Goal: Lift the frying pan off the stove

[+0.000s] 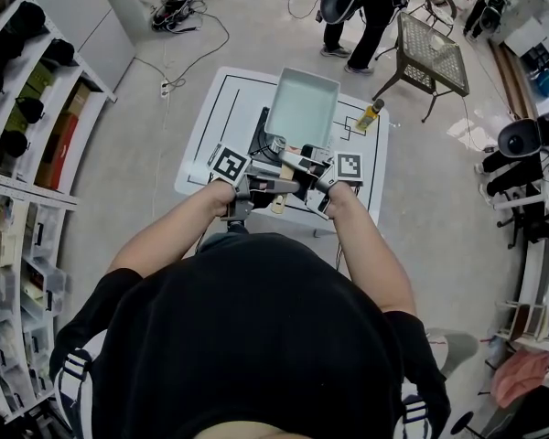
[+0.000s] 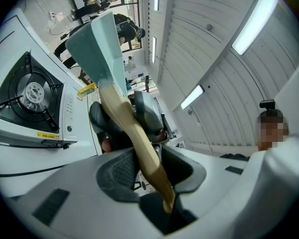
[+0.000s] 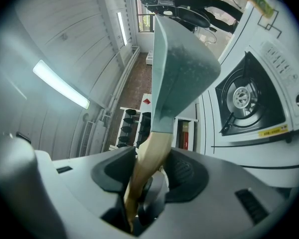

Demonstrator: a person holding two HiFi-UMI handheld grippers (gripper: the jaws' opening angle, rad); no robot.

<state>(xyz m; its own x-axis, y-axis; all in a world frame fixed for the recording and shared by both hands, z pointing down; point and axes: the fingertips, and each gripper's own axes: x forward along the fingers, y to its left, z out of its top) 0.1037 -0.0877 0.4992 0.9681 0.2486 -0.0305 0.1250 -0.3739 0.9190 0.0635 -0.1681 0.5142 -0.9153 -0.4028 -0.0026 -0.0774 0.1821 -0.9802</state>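
Observation:
A square pale-green frying pan (image 1: 302, 108) with a wooden handle (image 1: 281, 193) hangs in the air above the black stove (image 1: 260, 139). Both grippers hold that handle side by side. My left gripper (image 1: 256, 188) is shut on the handle (image 2: 139, 148), and the pan (image 2: 97, 44) rises beyond it. My right gripper (image 1: 313, 183) is shut on the same handle (image 3: 148, 158) below the pan (image 3: 182, 63). The burner (image 2: 32, 91) shows bare in the left gripper view, and the burner (image 3: 241, 96) likewise in the right gripper view.
The stove sits on a low white table (image 1: 215, 126) with a yellow bottle (image 1: 371, 114) at its right edge. A person (image 1: 361, 7) stands behind it beside a wire table (image 1: 430, 53). Shelves (image 1: 27, 108) line the left; cables (image 1: 197, 39) cross the floor.

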